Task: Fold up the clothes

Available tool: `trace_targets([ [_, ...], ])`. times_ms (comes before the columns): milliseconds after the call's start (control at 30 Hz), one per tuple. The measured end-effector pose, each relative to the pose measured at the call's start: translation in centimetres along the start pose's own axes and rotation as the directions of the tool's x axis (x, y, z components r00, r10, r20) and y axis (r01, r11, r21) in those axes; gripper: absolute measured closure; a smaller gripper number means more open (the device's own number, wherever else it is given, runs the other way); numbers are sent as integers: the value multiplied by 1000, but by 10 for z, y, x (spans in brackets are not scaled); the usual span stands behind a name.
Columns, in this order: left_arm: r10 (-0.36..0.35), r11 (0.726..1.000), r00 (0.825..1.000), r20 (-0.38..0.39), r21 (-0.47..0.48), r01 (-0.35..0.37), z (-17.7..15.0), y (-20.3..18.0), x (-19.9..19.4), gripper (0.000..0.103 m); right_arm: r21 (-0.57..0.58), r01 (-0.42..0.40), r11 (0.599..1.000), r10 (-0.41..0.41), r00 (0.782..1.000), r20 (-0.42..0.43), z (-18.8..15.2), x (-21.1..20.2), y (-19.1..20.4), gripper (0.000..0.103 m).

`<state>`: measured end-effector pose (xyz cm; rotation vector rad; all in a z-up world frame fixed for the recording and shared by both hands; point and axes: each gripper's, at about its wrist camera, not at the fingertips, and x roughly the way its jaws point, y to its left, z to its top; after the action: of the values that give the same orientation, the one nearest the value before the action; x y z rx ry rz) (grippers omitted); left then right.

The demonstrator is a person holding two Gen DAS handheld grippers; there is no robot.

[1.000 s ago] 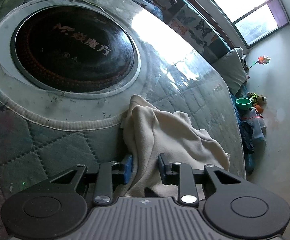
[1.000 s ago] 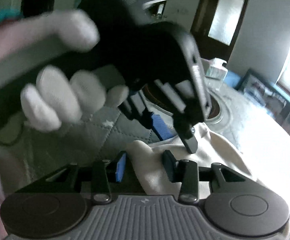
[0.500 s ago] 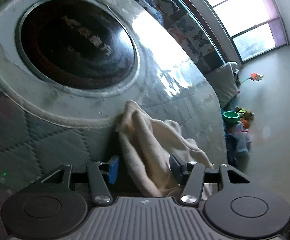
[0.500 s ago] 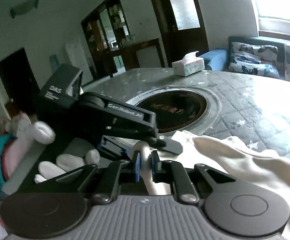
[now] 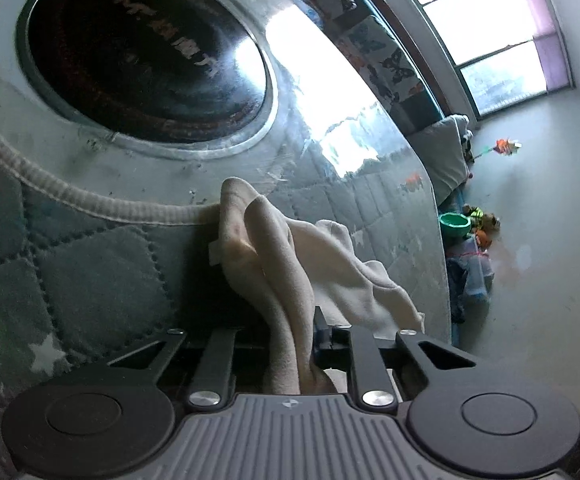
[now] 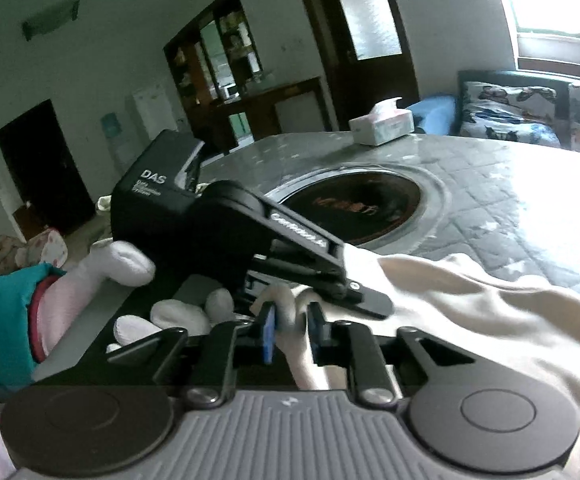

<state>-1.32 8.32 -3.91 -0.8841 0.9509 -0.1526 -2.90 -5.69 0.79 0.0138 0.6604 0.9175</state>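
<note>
A cream garment (image 5: 290, 264) lies bunched on the quilted grey table cover (image 5: 90, 288). In the left wrist view my left gripper (image 5: 290, 332) is shut on a fold of it, which rises between the jaws. In the right wrist view my right gripper (image 6: 291, 330) is shut on another edge of the same cream garment (image 6: 469, 312), right beside the left gripper's black body (image 6: 250, 236), held by a white-gloved hand. The rest of the cloth spreads to the right.
A round dark hotplate (image 5: 142, 52) with a pale rim is set in the table's middle, just beyond the garment. A tissue box (image 6: 381, 124) stands at the far edge. A butterfly-print sofa (image 6: 509, 112) and floor clutter (image 5: 469, 240) lie past the table.
My left gripper, open around the fold half a second ago, has shut on it. My right gripper shut on the cloth edge a second ago and stays shut. Both have shifted slightly.
</note>
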Motion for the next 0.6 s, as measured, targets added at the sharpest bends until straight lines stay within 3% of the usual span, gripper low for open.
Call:
trace_targets([
  [167, -5, 1000, 1000, -1, 17, 5, -3, 2, -2, 84, 74, 93, 993, -96, 995, 38, -8, -28, -22, 81],
  [267, -8, 999, 1000, -2, 32, 8, -4, 2, -3, 83, 140, 190, 972, -200, 978, 55, -15, -42, -45, 72],
  [367, 4, 998, 1000, -3, 69, -4, -4, -2, -3, 83, 200, 297, 934, -314, 947, 59, -21, -54, -72, 70],
  [467, 16, 994, 1000, -2, 105, -16, -5, -6, -3, 83, 248, 415, 875, -439, 897, 46, -28, -61, -102, 69],
  [600, 22, 992, 1000, -6, 127, -21, -4, -8, -3, 83, 319, 464, 827, -494, 869, 17, -35, -61, -139, 67],
])
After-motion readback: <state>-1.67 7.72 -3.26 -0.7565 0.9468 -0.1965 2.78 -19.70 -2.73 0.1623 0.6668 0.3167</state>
